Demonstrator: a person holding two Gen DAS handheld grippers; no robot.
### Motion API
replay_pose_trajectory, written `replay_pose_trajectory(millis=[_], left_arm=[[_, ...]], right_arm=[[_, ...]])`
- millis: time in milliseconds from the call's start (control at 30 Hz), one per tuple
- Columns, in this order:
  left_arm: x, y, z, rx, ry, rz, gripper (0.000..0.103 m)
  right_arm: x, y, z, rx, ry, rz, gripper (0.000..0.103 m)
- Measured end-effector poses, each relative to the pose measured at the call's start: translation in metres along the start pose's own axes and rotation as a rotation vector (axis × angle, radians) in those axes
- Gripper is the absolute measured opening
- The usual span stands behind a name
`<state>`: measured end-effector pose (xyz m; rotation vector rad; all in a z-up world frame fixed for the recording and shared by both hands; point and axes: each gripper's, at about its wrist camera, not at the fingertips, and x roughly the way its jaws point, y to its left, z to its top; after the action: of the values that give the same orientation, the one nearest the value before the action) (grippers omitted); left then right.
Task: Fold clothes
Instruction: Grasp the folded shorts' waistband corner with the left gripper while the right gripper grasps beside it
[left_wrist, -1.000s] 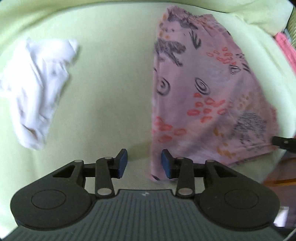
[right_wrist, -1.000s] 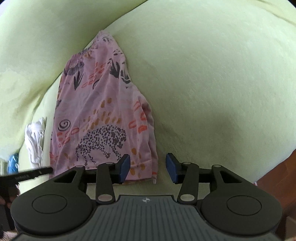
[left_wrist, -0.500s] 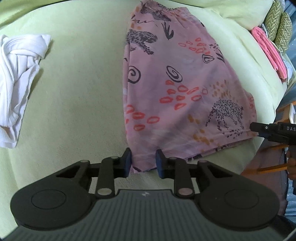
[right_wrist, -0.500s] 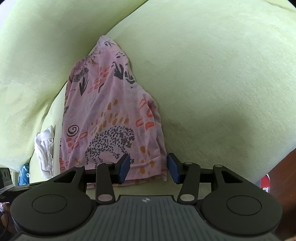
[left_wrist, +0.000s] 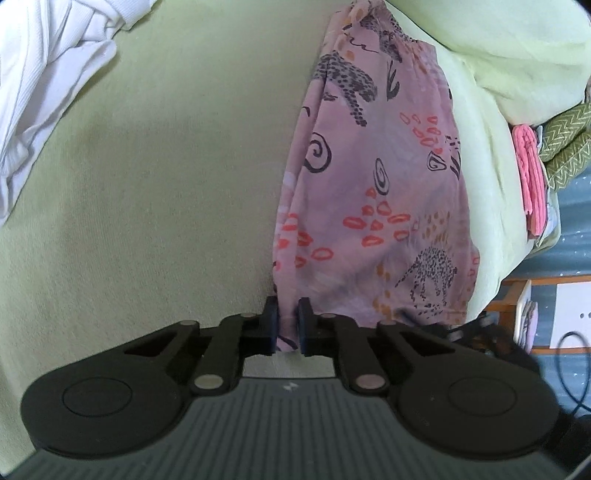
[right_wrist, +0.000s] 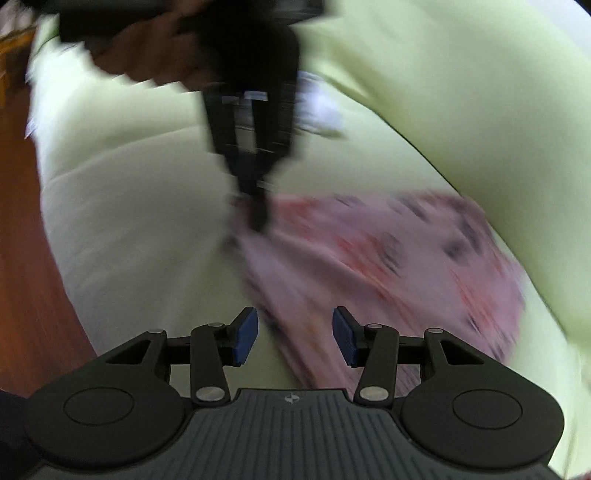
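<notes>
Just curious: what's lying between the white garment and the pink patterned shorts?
Nothing but bare green cover; the left wrist view shows the white garment and the shorts apart.

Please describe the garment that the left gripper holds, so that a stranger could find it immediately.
On the pale green cushion lies a pink printed cloth, its near corner clamped in the left gripper. Dark leopards, spirals and red rings distinguish it from the plain white garment to its left.
</notes>
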<state>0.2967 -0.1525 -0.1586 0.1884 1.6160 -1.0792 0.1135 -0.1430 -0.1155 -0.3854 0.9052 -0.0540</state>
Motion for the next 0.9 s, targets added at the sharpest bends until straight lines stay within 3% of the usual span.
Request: replay_pose_trajectory(millis=[200, 267, 300, 333, 400, 433, 533, 700, 833, 900], left_arm=[[-0.013, 0.002, 0.001, -0.065, -0.018, -0.111, 0.006], [-0.017, 0.0, 0.002, -0.053, -0.024, -0.118, 0.006], [-0.019, -0.003, 0.002, -0.013, -0.028, -0.09, 0.006], [-0.021, -0.008, 0.001, 0.052, -0.034, -0.044, 0.008], [-0.027, -0.023, -0.005, 0.241, -0.052, 0.068, 0.011], [-0.029, -0.032, -0.011, 0.36, -0.058, 0.13, 0.019], [-0.029, -0.064, -0.043, 0.784, -0.085, 0.318, 0.026], [-0.012, -0.091, -0.105, 1.414, -0.132, 0.489, 0.041], [0.004, -0.087, -0.124, 1.657, -0.18, 0.572, 0.044], [0.013, -0.084, -0.127, 1.739, -0.204, 0.616, 0.039]], right_arm=[[0.024, 0.045, 0.009, -0.208, -0.094, -0.141, 0.05], [0.027, 0.046, 0.011, -0.22, -0.101, -0.159, 0.034], [0.027, 0.043, 0.013, -0.204, -0.096, -0.153, 0.018], [0.027, 0.037, 0.015, -0.173, -0.085, -0.137, 0.0], [0.024, 0.023, 0.017, -0.116, -0.076, -0.106, 0.0], [0.023, 0.017, 0.018, -0.09, -0.075, -0.092, 0.0], [0.019, -0.001, 0.023, -0.033, -0.066, -0.039, 0.0], [0.015, -0.02, 0.03, -0.002, -0.064, 0.015, 0.0], [0.012, -0.025, 0.03, 0.003, -0.079, 0.05, 0.0], [0.013, -0.031, 0.024, 0.008, -0.096, 0.067, 0.0]])
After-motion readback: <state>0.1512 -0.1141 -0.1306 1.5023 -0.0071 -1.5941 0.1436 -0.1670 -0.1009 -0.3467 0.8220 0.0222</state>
